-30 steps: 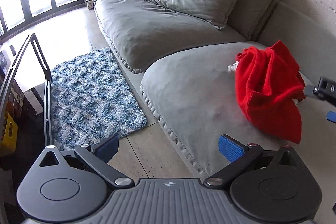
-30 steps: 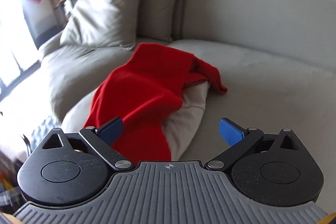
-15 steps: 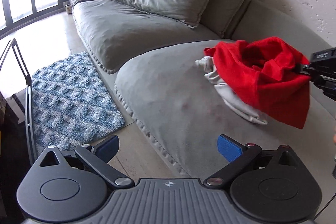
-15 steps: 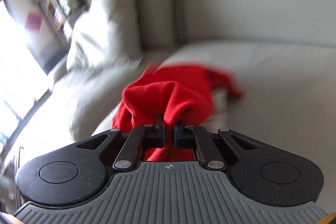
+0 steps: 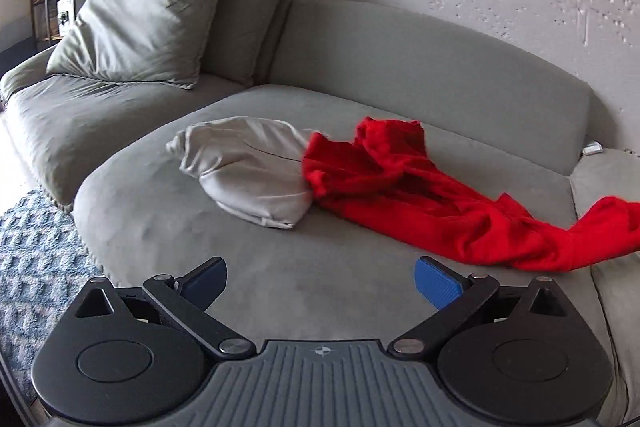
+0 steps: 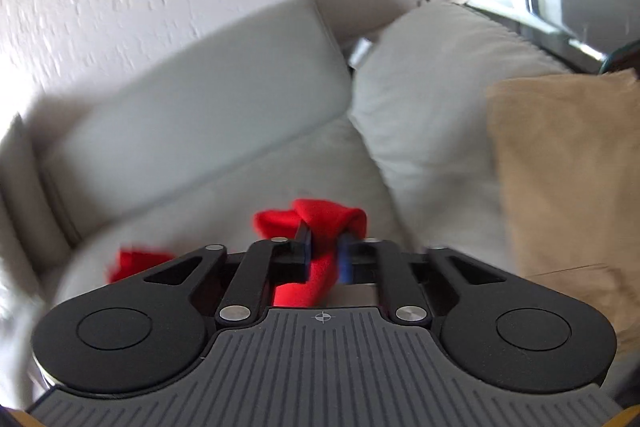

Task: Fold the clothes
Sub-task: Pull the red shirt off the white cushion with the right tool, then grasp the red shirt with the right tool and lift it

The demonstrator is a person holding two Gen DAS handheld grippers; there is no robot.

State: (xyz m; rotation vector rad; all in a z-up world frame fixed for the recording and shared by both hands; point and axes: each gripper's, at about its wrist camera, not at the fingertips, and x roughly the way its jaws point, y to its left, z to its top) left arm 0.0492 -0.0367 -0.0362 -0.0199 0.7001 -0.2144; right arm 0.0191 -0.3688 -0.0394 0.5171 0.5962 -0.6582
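Observation:
A red garment lies stretched across the grey sofa seat, drawn out toward the right edge of the left wrist view. Beside it on the left lies a crumpled white garment, touching the red one. My left gripper hovers open over the seat's front part, nothing between its blue pads. In the blurred right wrist view my right gripper is shut on a bunched fold of the red garment, held in front of the sofa backrest.
Two large grey cushions lean at the sofa's far left. A blue patterned rug covers the floor at left. A tan cushion and a pale grey cushion sit at the sofa's right end. A rough white wall stands behind.
My right gripper shut on the red garment and pulled it rightward off the white garment, stretching it out. My left gripper stayed open and turned toward the sofa seat.

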